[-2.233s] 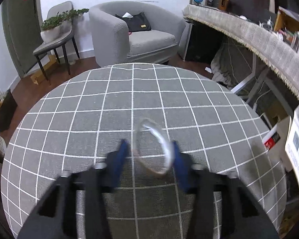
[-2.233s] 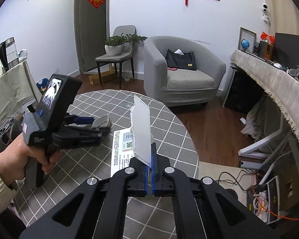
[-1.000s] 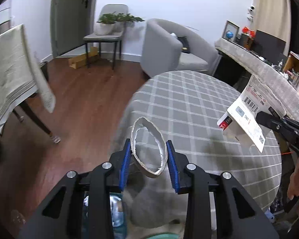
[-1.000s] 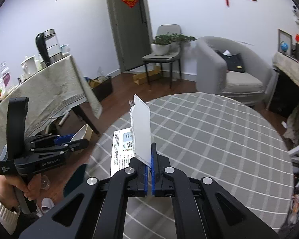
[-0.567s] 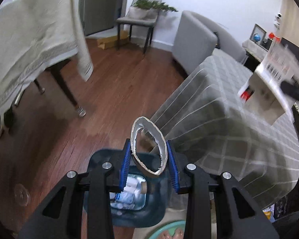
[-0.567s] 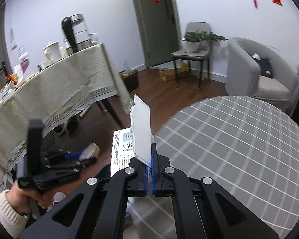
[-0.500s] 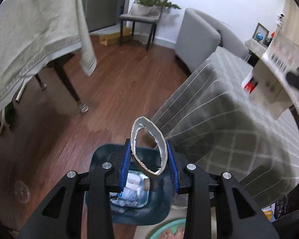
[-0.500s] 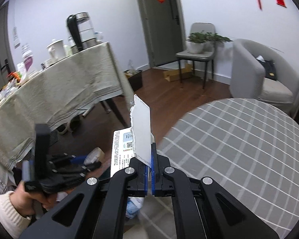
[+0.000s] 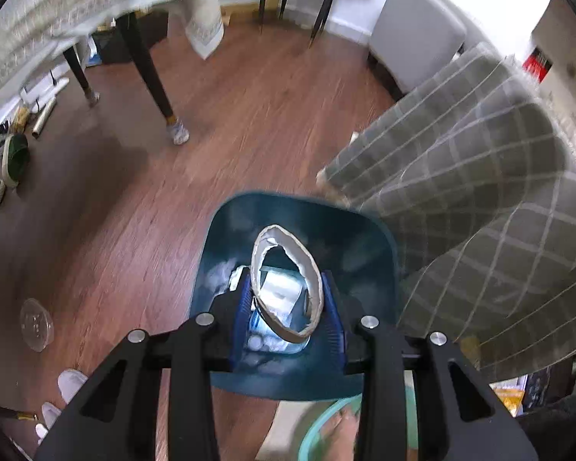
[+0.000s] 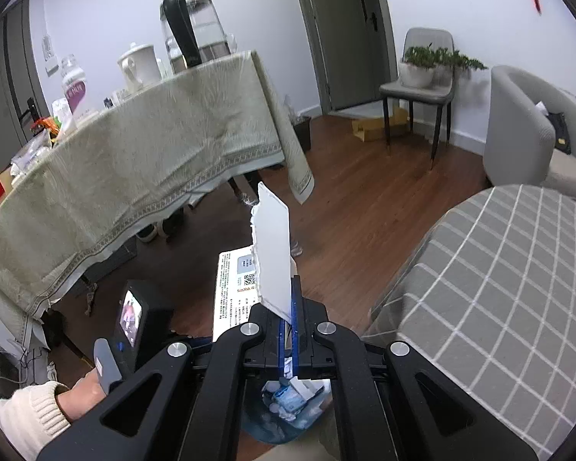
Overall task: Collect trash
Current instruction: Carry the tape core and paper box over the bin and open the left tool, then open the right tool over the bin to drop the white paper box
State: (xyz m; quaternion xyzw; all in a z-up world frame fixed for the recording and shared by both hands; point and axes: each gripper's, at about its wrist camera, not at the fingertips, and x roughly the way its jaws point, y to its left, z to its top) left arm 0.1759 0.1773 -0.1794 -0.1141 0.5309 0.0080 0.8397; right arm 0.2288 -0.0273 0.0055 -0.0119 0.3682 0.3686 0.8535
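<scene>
A dark blue bin point(image 9: 299, 230), already holding wrappers and scraps, stands on the wood floor beside the round table's grey checked cloth point(image 9: 480, 207). Directly over its mouth the left gripper point(image 9: 286, 299) is clenched on an empty cardboard tape ring point(image 9: 286, 280), 1 blue pad on each side of the hoop, which is squeezed into an oval. The ring looks light, thin-walled and easily crushed, so a hold across its outer wall suits it. The right gripper point(image 10: 287, 319), nearer the table, pinches a torn white card point(image 10: 272, 253) and a printed package sheet point(image 10: 234, 288) edge-up at the bottom edge, jaws fully together. Both look featherweight and flexible, likely to flutter rather than drop straight into the bin.
</scene>
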